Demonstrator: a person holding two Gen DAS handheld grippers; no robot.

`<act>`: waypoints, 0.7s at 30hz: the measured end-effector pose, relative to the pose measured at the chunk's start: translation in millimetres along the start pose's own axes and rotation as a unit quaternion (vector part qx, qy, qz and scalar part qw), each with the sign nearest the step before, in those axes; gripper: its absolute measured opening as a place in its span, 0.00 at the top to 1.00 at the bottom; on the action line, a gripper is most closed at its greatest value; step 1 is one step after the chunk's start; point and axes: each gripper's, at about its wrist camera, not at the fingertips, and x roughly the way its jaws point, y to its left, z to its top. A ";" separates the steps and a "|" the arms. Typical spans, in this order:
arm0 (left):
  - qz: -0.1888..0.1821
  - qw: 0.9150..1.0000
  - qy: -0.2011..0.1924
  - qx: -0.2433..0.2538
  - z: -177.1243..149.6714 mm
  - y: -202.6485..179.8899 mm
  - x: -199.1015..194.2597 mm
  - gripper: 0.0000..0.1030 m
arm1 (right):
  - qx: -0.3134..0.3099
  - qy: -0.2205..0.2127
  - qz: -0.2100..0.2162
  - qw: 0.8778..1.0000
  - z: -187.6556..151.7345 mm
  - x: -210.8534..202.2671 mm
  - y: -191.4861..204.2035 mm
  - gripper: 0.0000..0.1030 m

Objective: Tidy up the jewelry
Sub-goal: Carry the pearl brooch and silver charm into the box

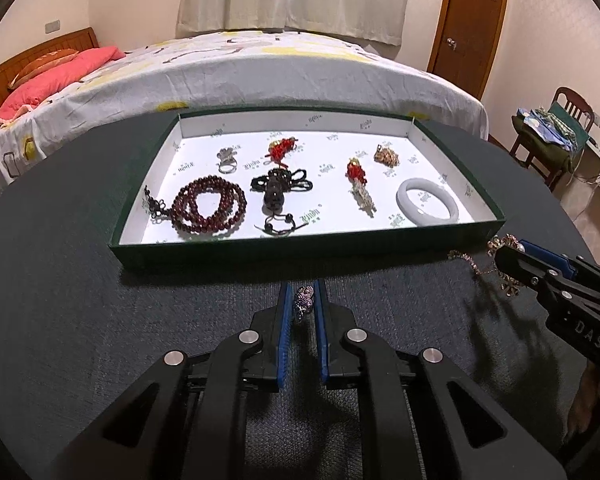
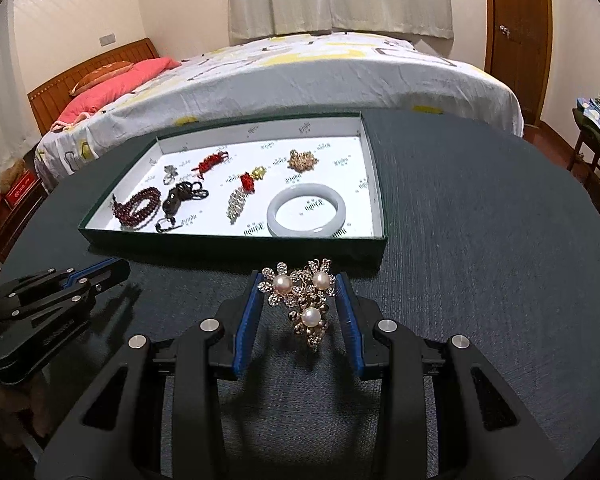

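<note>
Left claw [image 1: 303, 300] pinching one small sparkly ring [image 1: 303, 303]. Right claw [image 2: 300, 300] spread around one three-pearl brooch [image 2: 302, 300] on desk [image 2: 480, 280]. One tray [image 1: 300, 250], one white bangle [image 1: 428, 207].

The shallow green box with white lining [image 1: 456, 236] holds seven pieces: one dark red bead strand [image 1: 210, 210], one silver ring [image 1: 227, 160], one black corded pendant [image 1: 276, 194], two red tasselled charms [image 1: 281, 151], one gold cluster brooch [image 1: 386, 155] and one white jade bangle [image 1: 428, 207]. In front of the box sit one purple sparkly ring [image 1: 303, 303] and one gold flower brooch with three pearls [image 2: 304, 300].

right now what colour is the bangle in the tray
Milky white, with a faint grey-green tint; the bangle shows best in the right wrist view.
</note>
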 end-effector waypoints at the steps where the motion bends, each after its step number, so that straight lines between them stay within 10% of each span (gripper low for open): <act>1: -0.001 1.000 -0.003 0.000 1.3 0.4 -1.8 0.88 | -0.001 -0.003 0.001 1.000 1.2 -2.6 1.0 0.65; 21: -0.007 0.997 -0.070 -0.018 67.7 22.1 -16.9 0.88 | -0.026 -0.078 0.021 0.996 69.0 -16.6 25.5 0.65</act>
